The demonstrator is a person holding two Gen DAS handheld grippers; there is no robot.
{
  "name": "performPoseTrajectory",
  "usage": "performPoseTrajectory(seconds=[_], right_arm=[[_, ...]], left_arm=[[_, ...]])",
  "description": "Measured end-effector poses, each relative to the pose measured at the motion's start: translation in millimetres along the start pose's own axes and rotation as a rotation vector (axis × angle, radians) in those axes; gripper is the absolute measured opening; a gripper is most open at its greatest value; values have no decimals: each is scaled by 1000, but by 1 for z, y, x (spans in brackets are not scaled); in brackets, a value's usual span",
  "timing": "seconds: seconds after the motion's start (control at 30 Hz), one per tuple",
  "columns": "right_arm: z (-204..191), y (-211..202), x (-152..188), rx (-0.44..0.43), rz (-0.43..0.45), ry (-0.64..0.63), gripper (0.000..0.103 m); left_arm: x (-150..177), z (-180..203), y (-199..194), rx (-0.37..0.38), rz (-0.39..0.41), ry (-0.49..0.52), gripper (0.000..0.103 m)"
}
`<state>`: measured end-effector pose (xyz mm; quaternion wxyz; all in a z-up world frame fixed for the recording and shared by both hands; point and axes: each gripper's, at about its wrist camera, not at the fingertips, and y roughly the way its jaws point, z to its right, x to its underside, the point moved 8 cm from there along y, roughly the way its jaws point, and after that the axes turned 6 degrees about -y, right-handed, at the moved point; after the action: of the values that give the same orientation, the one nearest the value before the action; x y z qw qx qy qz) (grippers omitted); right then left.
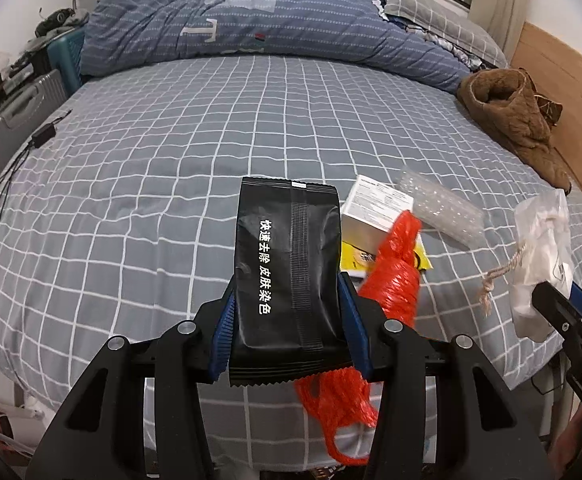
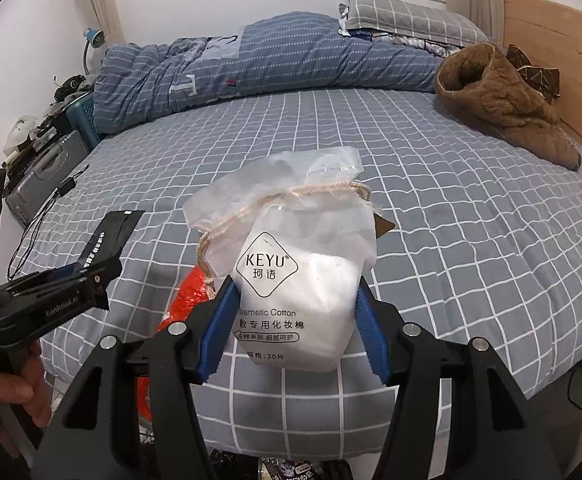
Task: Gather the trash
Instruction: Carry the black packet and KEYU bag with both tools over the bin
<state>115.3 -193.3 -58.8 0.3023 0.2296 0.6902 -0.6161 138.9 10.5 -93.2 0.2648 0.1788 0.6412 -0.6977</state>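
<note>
My left gripper (image 1: 287, 288) is shut on a black sachet (image 1: 287, 264) with white lettering, held upright above the checked bed sheet (image 1: 151, 184). An orange-red plastic bag (image 1: 395, 280) hangs just right of that gripper and trails below it; I cannot tell whether it is gripped too. My right gripper (image 2: 295, 280) is shut on a white drawstring bag of cotton pads (image 2: 303, 280), lifted over the bed's near edge. In the right wrist view the left gripper (image 2: 91, 276) with the sachet (image 2: 111, 232) is at the left. A white box (image 1: 375, 208), a yellow packet (image 1: 353, 258) and clear plastic packaging (image 1: 447, 210) lie on the sheet.
A brown fleece garment (image 1: 511, 120) lies at the right beside the wooden headboard (image 1: 563, 92). A rolled blue duvet (image 1: 251, 28) and a pillow (image 1: 431, 8) line the far side. A black cable with a plug (image 1: 43, 134) lies at the left edge, beside a grey suitcase (image 1: 15, 120).
</note>
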Motion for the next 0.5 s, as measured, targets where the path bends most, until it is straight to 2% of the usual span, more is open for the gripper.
performPoseTrajectory(seconds=[0.5], right_arm=[[-11, -47, 6, -4, 21, -23, 55]], left_arm=[[24, 5, -42, 21, 14, 3, 46]])
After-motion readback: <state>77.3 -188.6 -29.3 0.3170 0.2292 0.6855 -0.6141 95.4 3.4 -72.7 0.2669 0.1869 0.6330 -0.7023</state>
